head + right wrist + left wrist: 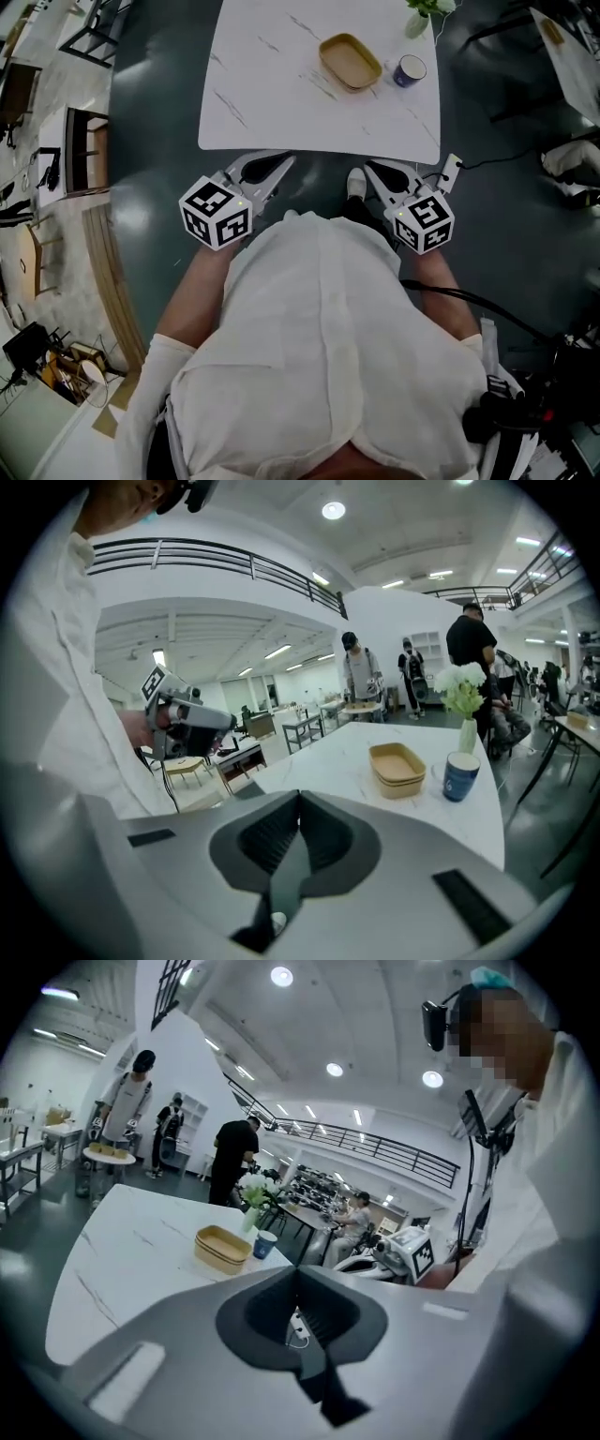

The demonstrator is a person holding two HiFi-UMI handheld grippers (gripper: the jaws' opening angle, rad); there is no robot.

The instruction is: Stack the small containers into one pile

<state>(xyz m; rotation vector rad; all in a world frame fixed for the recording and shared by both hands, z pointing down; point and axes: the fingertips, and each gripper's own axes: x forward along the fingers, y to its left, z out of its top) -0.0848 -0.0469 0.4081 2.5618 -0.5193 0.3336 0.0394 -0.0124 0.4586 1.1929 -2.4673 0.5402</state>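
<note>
Your tan, round-cornered containers (351, 61) sit nested, top one empty, on the marble table (272, 103); your left gripper (281, 164) and right gripper (371, 171) are clenched on nothing.

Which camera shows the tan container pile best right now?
The right gripper view: the container pile sits unobstructed, showing its open top and two nested rims. The head view looks down on the pile, so it reads as one tray. The left gripper view shows the pile smaller, side-on.
</note>
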